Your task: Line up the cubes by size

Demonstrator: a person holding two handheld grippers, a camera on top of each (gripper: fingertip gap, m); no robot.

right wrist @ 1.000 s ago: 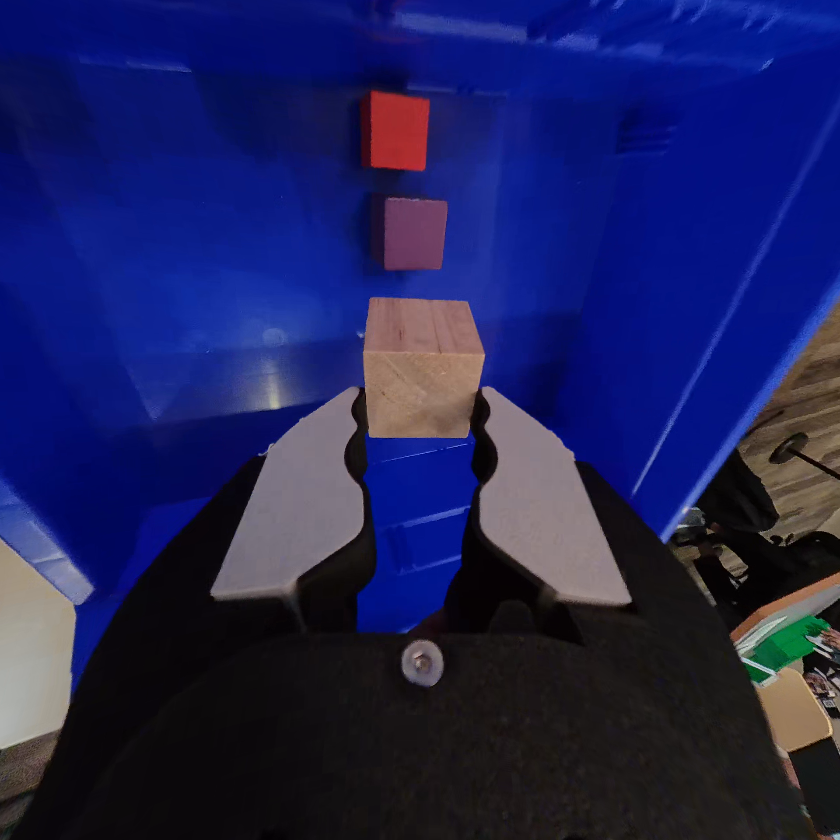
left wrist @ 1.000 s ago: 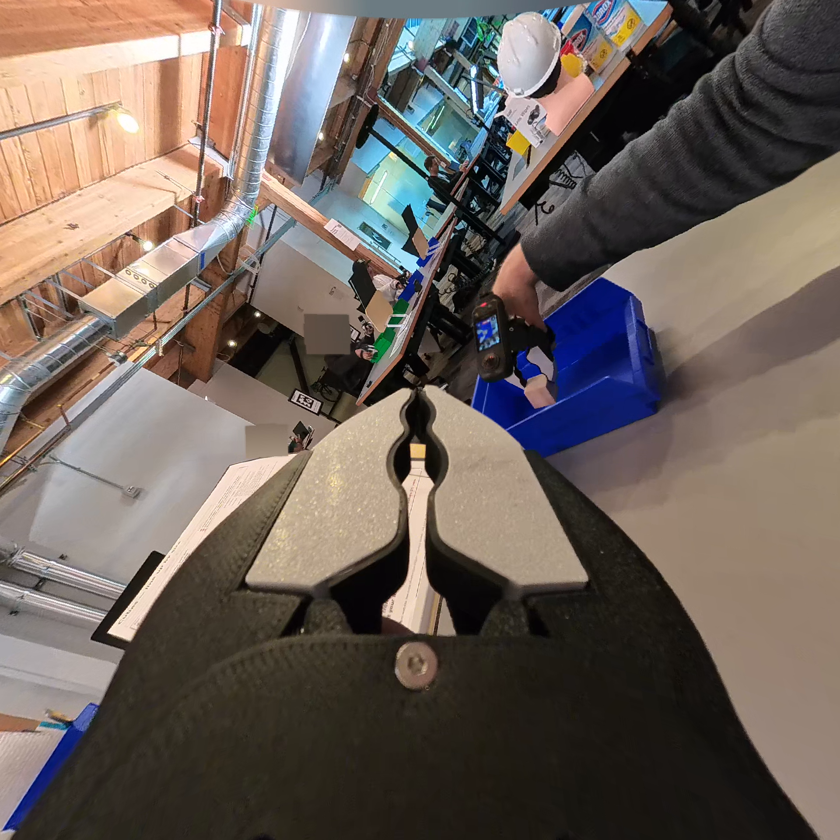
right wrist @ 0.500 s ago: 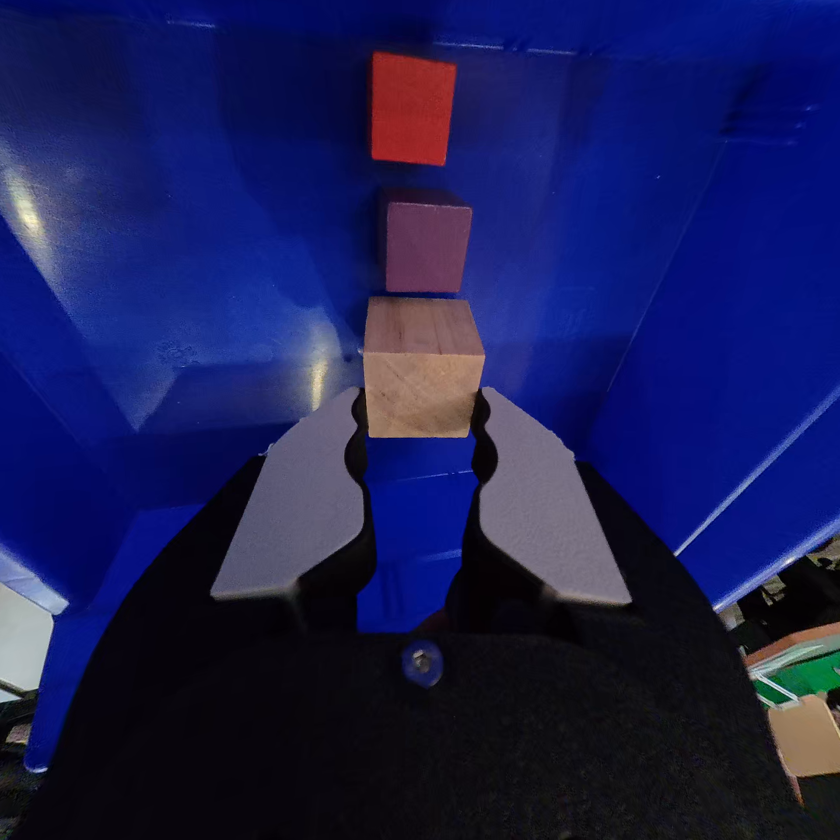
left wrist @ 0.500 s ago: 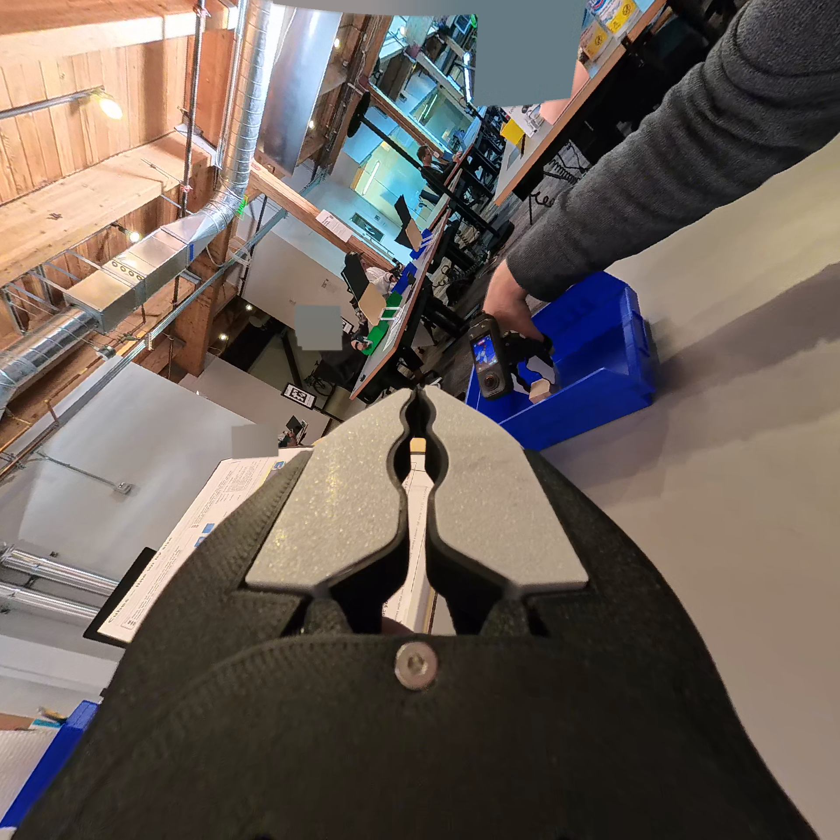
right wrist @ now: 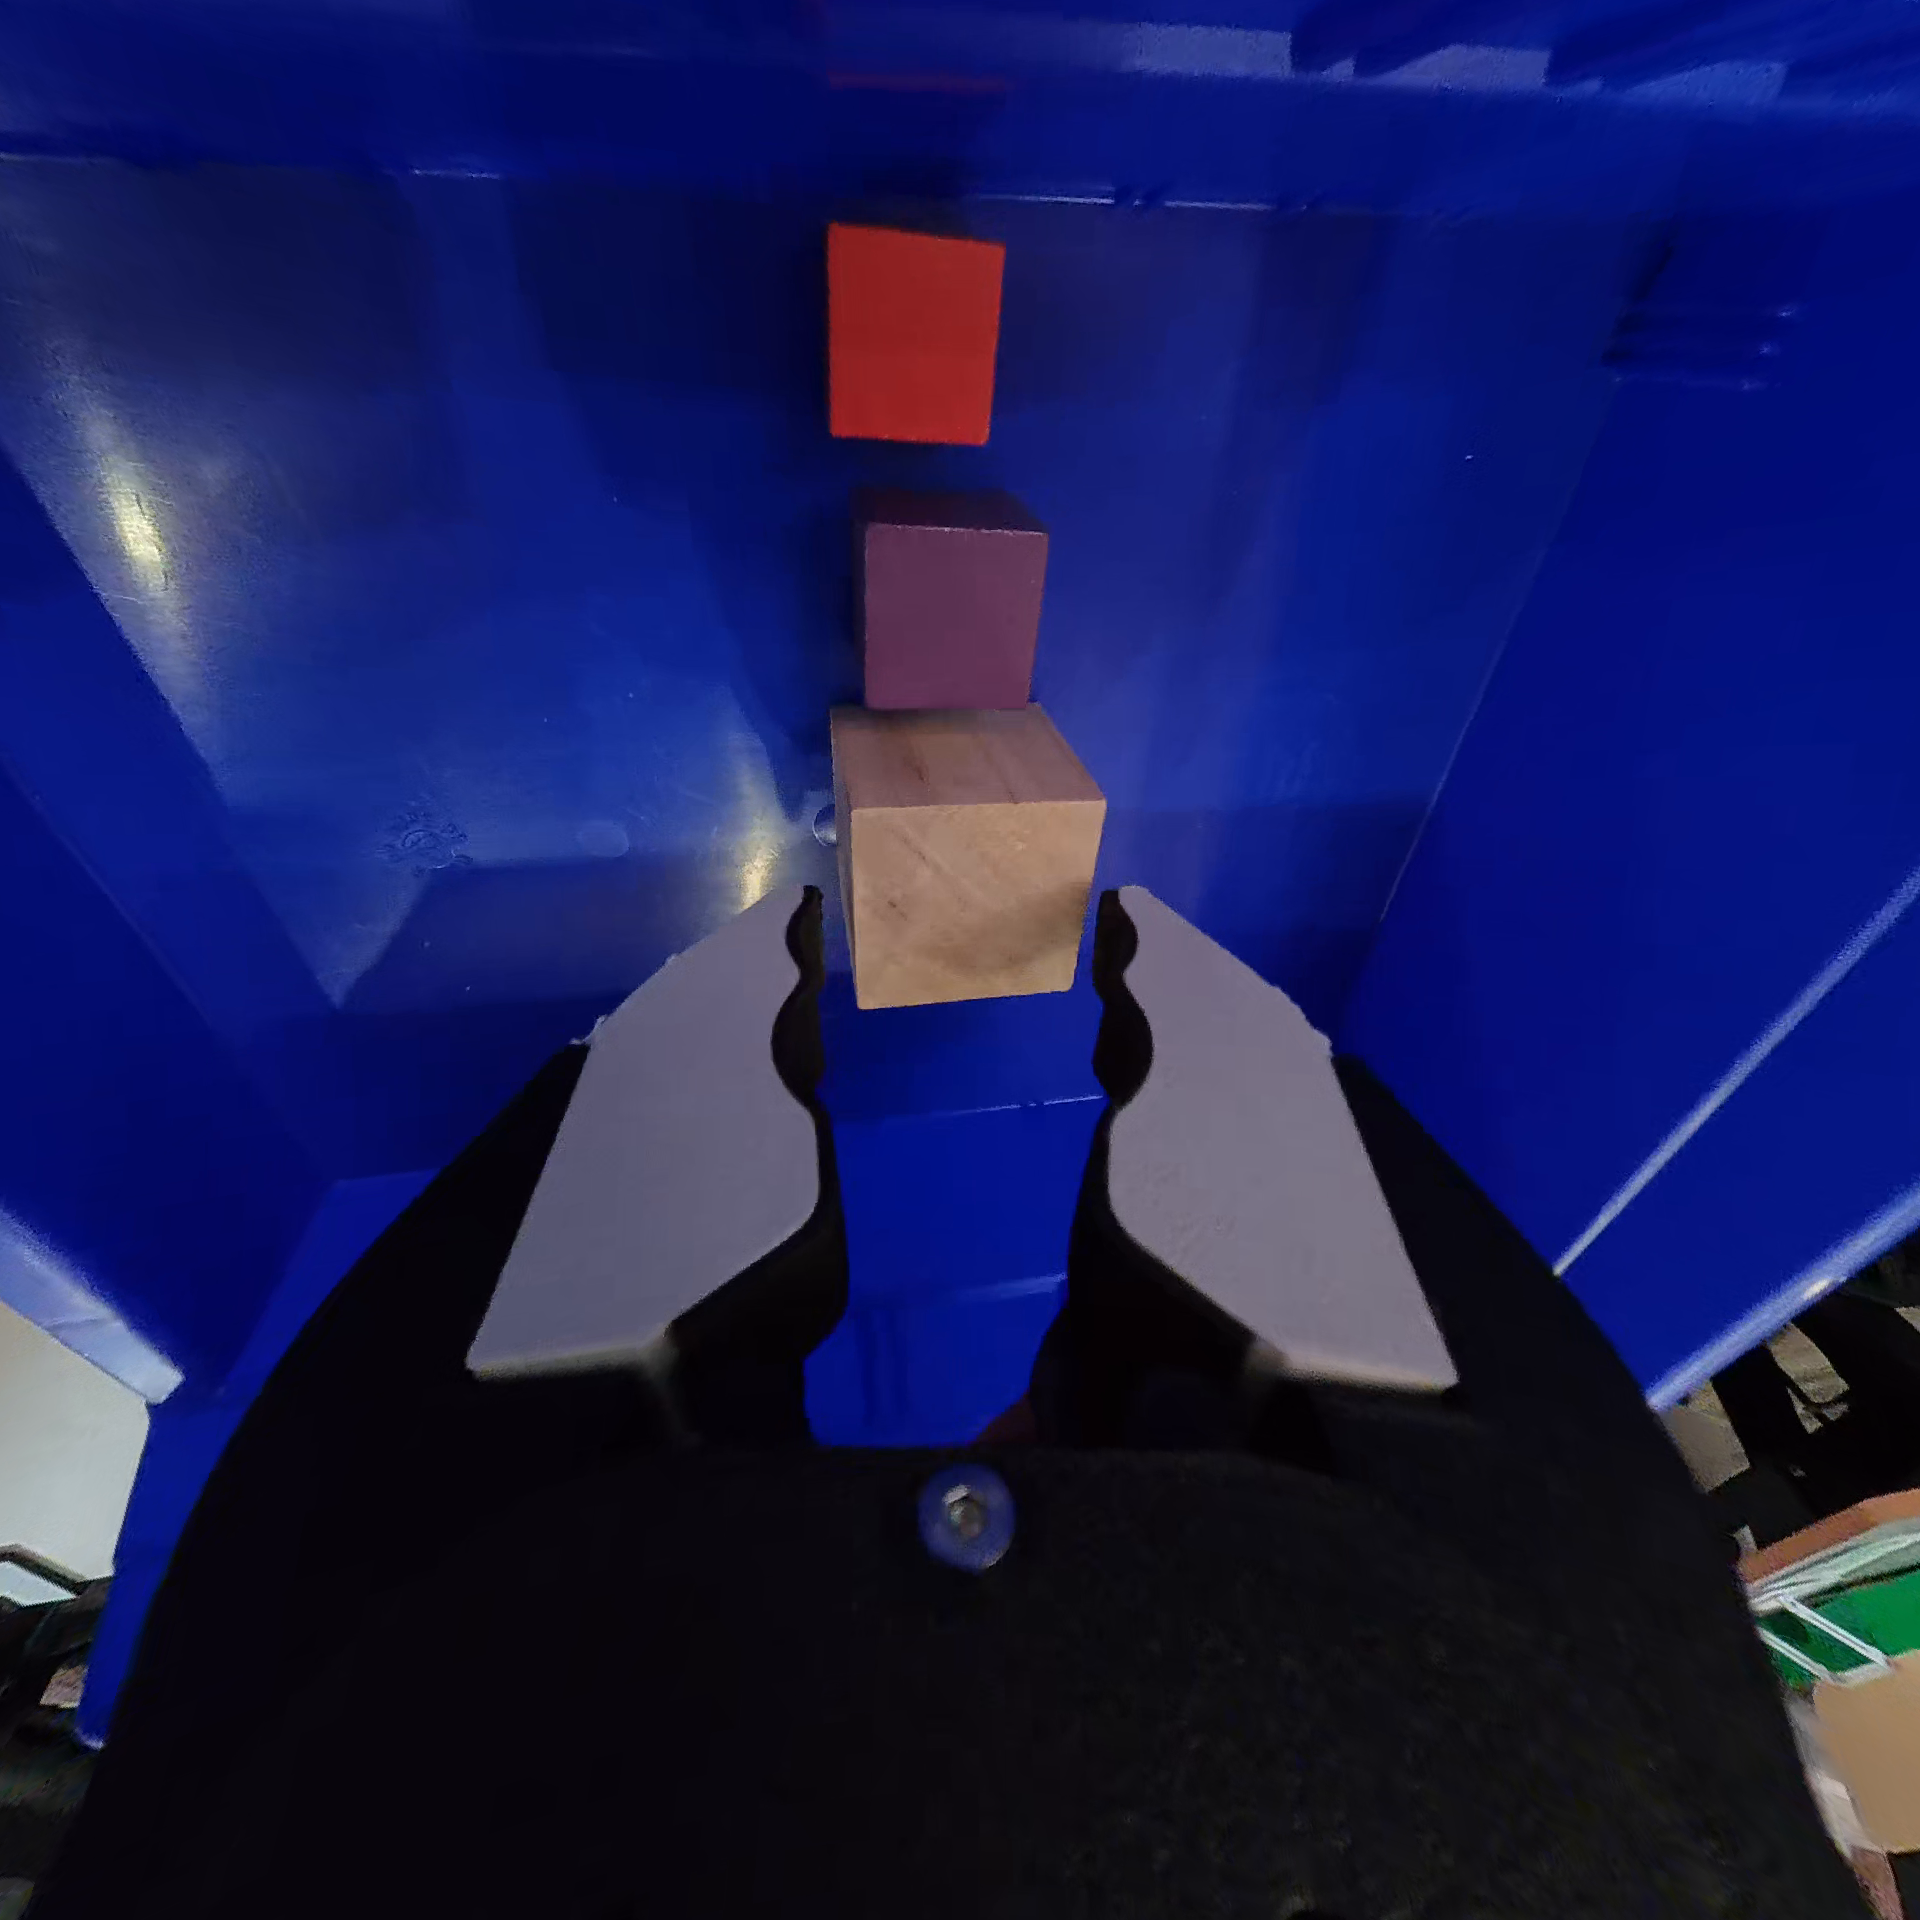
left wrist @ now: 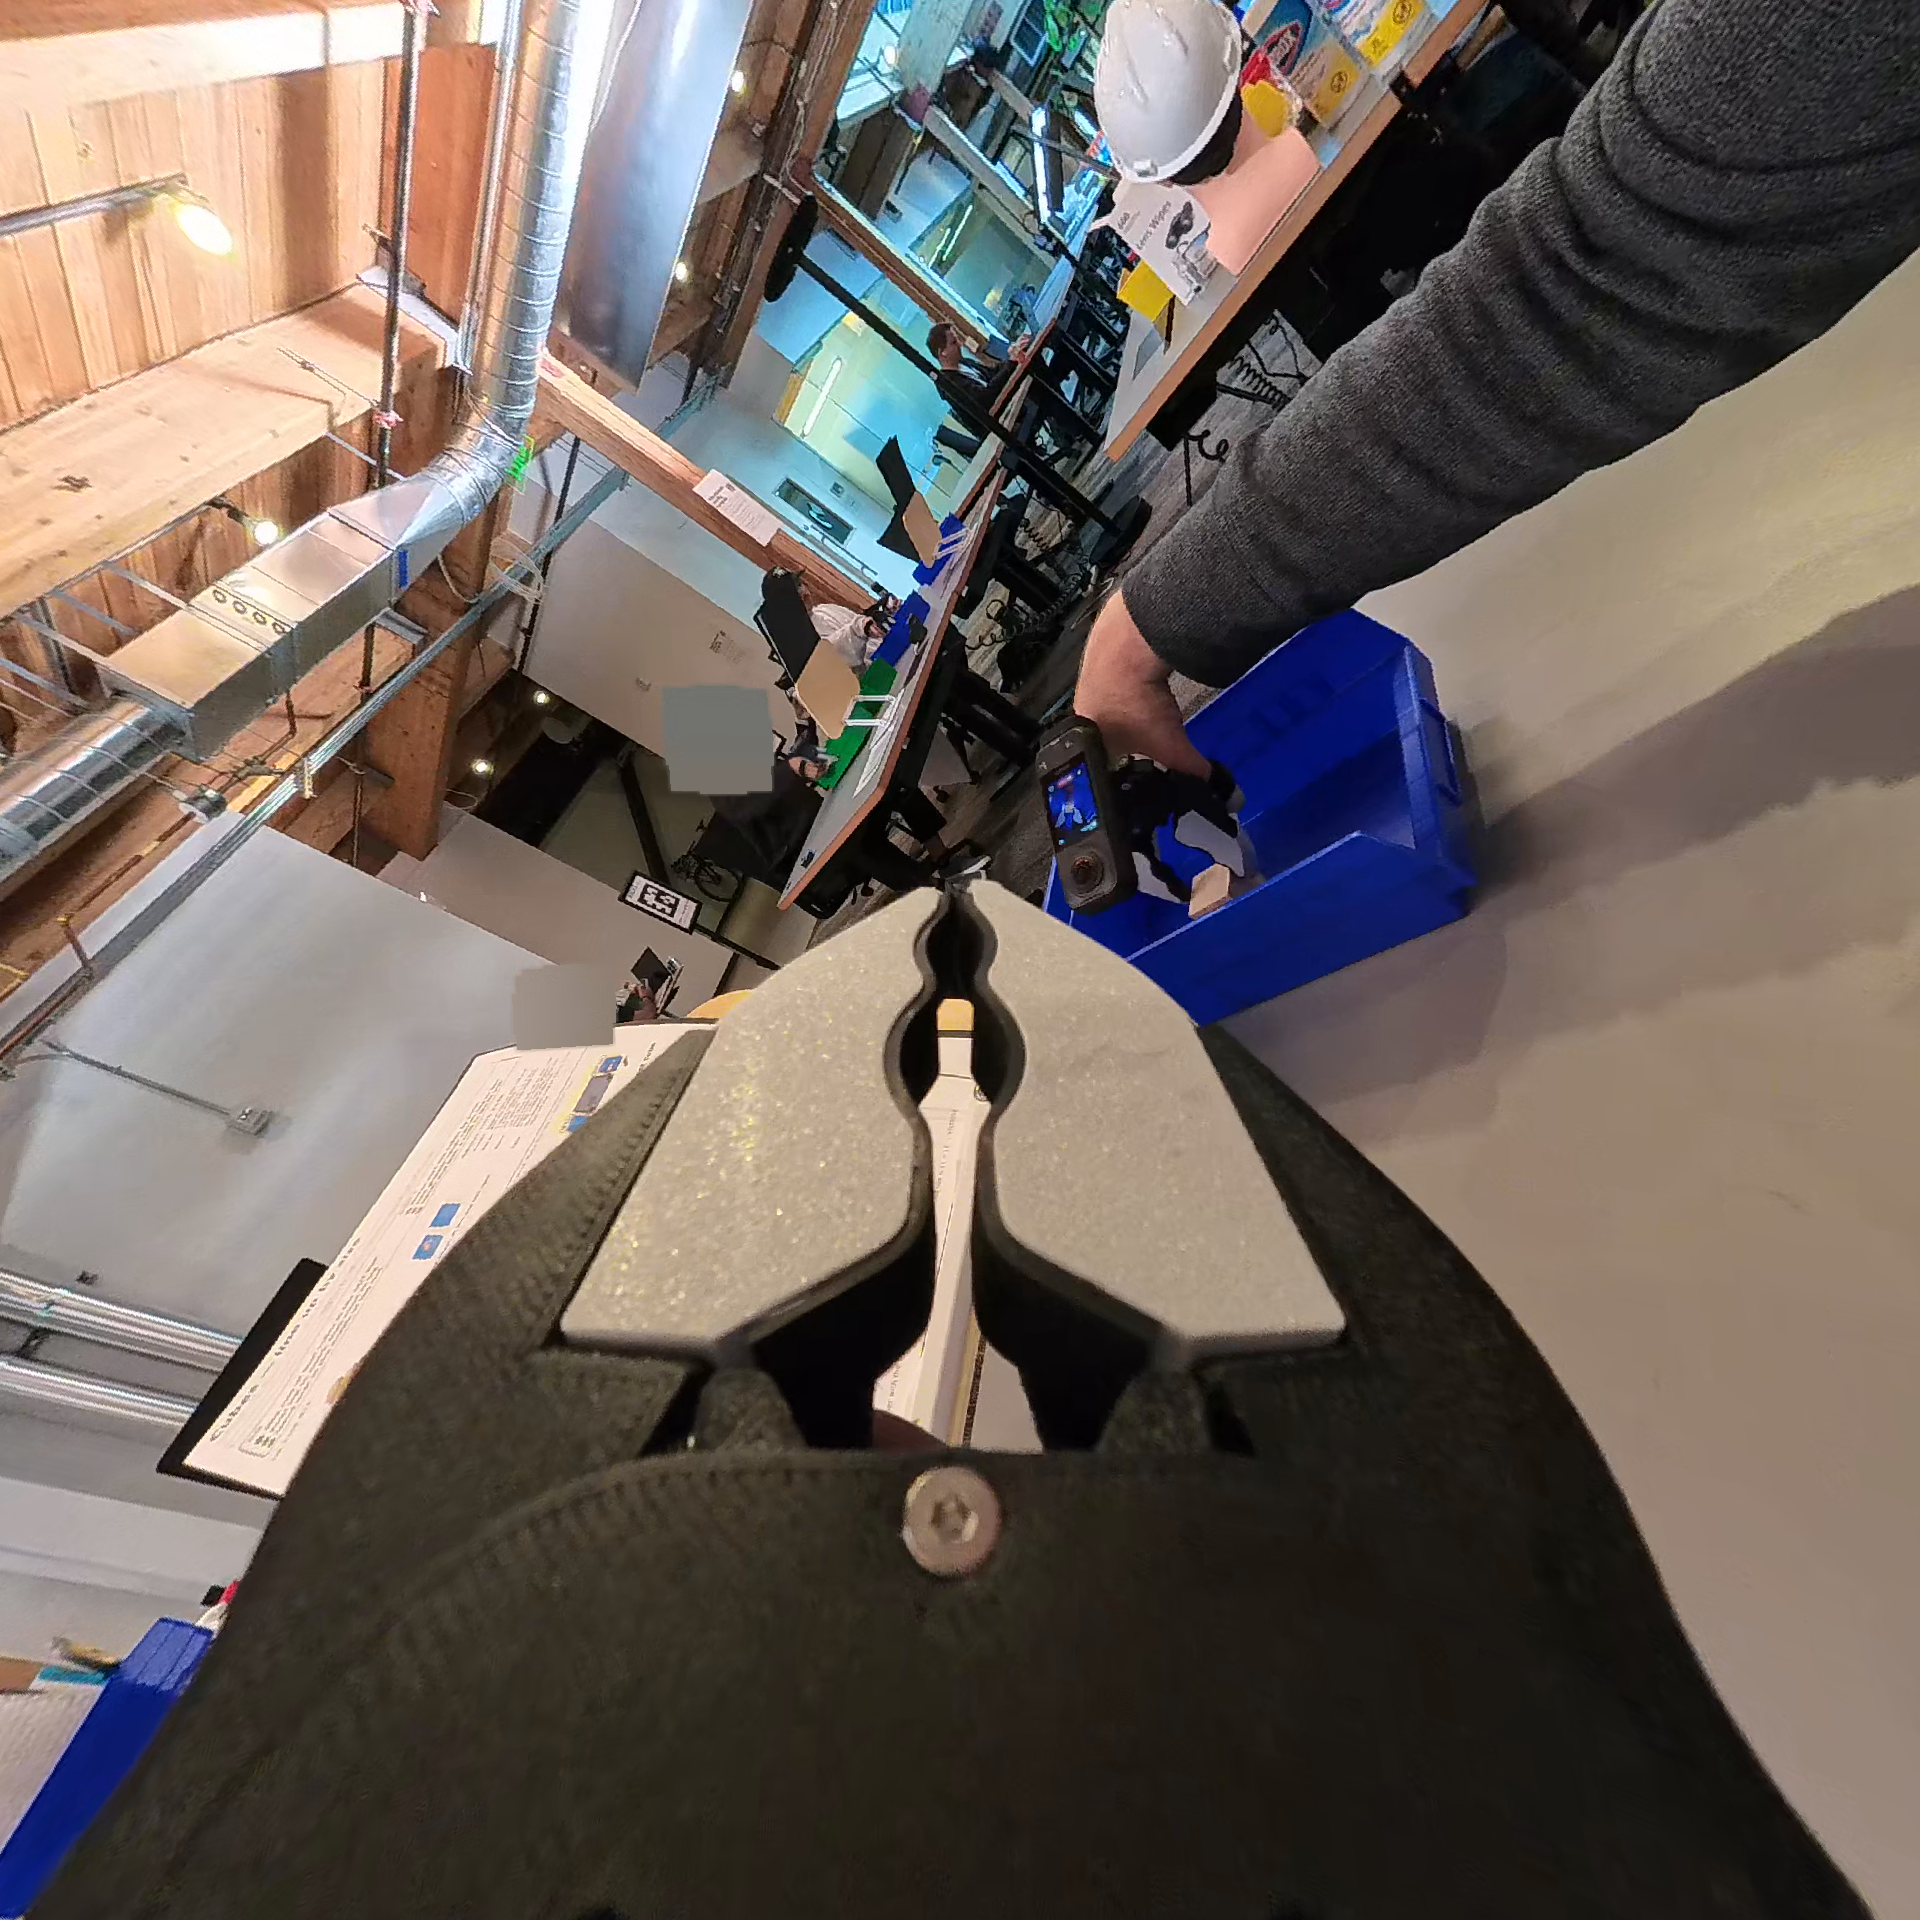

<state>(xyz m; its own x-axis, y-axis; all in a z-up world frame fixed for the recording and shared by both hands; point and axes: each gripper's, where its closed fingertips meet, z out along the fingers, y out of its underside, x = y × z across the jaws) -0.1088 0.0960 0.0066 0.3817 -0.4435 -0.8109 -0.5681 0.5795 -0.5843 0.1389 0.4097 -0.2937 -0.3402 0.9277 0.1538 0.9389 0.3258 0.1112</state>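
Right now we've got the right gripper (right wrist: 961, 935) inside the blue bin (right wrist: 416, 623), jaws spread a bit wider than the wooden cube (right wrist: 966, 883); thin slivers of blue show btwn each pad and the cube's sides, so nothing is clamped; the cube sits btwn the tips on the bin floor, free. We read that as a release: cube set down, pads backed off so it won't drag when we pull out.

Cubes run in one row away from us: wooden one nearest, purple cube (right wrist: 951, 613) just behind it, touching or nearly so (can't tell which), then the red cube (right wrist: 912, 332) apart, closer to the bin's far wall. Wooden looks biggest, but the wide lens swells near things, so the purple vs red size order is our guess only; row looks about done.

Left gripper (left wrist: 961, 904) is pinched closed on nothing, parked over the grey desk (left wrist: 1610, 1247) well apart from the bin; seems idle, kept out of the way. From there we see the bin (left wrist: 1351, 894) toward the desk's far edge, w/ a hand and grey sleeve (left wrist: 1507, 343) reaching in.

Other stuff: a printed sheet on a dark board (left wrist: 416, 1247) near the left gripper; a white hard hat (left wrist: 1164, 83) on another bench beyond. In the way: bin walls crowd the right gripper's sides; the purple cube sits tight behind the wooden one, so any forward nudge would shove the row.
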